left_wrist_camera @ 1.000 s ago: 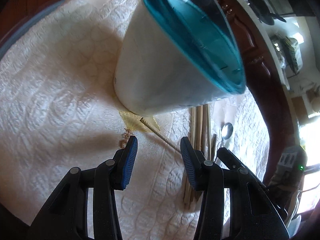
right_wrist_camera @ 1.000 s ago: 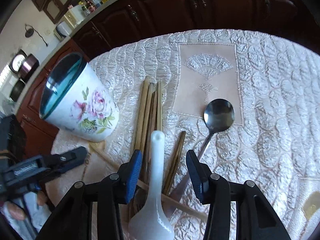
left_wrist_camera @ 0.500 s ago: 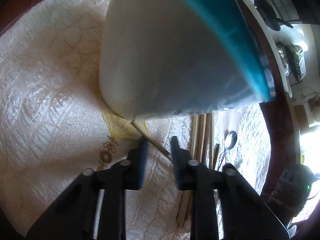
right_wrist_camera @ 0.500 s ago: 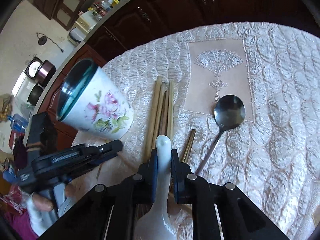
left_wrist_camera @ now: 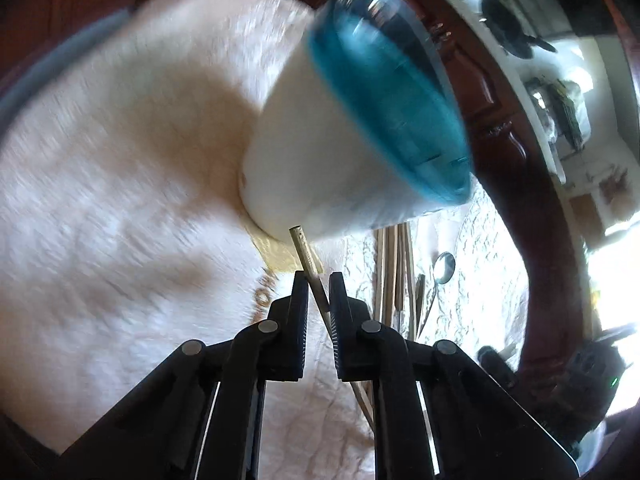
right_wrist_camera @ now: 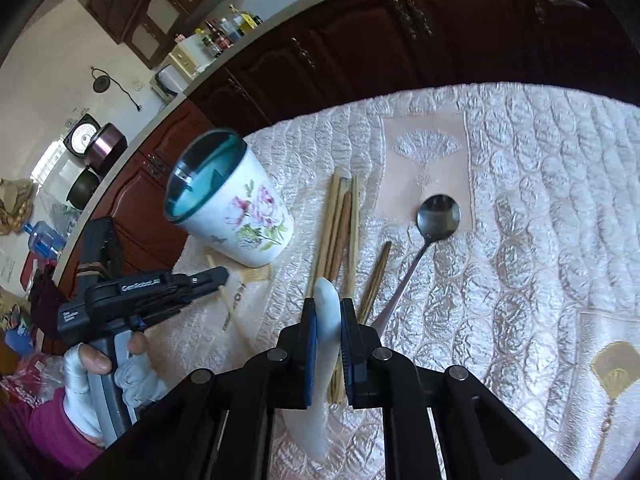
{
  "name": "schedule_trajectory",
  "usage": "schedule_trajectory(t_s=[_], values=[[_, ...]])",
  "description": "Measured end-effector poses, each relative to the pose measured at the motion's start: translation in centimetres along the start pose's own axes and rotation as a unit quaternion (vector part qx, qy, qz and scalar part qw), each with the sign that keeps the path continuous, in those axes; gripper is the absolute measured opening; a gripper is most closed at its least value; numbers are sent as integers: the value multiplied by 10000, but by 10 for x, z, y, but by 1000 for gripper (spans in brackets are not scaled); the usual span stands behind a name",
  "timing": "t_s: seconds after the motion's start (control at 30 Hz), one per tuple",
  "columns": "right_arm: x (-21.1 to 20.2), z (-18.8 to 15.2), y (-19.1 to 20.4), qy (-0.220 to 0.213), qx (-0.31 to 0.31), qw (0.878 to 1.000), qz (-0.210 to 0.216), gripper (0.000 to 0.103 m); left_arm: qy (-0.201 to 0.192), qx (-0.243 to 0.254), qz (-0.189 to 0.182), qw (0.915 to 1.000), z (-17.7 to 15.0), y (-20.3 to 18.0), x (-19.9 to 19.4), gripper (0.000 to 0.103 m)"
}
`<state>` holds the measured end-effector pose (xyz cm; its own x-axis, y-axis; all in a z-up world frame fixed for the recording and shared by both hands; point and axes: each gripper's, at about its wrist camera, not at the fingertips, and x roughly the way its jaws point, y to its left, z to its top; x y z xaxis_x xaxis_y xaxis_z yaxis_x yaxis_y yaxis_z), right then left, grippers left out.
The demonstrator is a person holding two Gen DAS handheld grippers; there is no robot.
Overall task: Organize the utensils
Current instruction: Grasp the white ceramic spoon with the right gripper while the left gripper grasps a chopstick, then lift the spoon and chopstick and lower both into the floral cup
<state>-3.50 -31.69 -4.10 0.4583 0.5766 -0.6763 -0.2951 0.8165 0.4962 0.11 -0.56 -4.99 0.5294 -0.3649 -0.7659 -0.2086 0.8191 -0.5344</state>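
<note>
Though blurred — cup (left_wrist_camera: 320,152) beyond chopstick (left_wrist_camera: 306,256)

Cup (right_wrist_camera: 236,204) standing left of the chopstick bundle (right_wrist_camera: 340,232), metal spoon (right_wrist_camera: 434,224) right, quilted cloth (right_wrist_camera: 540,220) bare beyond

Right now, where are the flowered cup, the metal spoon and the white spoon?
flowered cup (right_wrist_camera: 256,220), right wrist view, on its painted side.
metal spoon (right_wrist_camera: 438,216), right wrist view, on its bowl.
white spoon (right_wrist_camera: 328,312), right wrist view, on its handle.
</note>
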Motion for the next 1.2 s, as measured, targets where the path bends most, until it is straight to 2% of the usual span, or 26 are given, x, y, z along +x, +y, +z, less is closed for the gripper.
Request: schedule_trajectory(t_s=[0.13, 0.4, 0.6, 0.77, 0.83, 1.0, 1.2], values=[[-11, 4, 12, -82, -166, 9998, 62, 7, -464, 368, 215, 9980, 2, -7, -31, 5], [-23, 21, 40, -312, -375, 9987, 169, 7, -1086, 843, 65, 9905, 18, -29, -87, 4], [-38, 56, 67, -717, -593, 9954, 249, 7, -1571, 1118, -139, 9811, 47, -52, -138, 4], [-45, 92, 89, -1027, -794, 9911, 278, 7, -1739, 1274, -285, 9761, 74, -68, -166, 4], [-44, 106, 96, -1150, -836, 9896, 219, 7, -1822, 1369, -251, 9734, 81, -72, -174, 4], [-26, 135, 113, -1306, -1002, 9864, 11, 7, -2051, 1651, 111, 9647, 99, -84, -177, 4], [17, 156, 131, -1139, -1355, 9837, -314, 7, -2131, 1655, 308, 9624, 118, -83, -165, 4]])
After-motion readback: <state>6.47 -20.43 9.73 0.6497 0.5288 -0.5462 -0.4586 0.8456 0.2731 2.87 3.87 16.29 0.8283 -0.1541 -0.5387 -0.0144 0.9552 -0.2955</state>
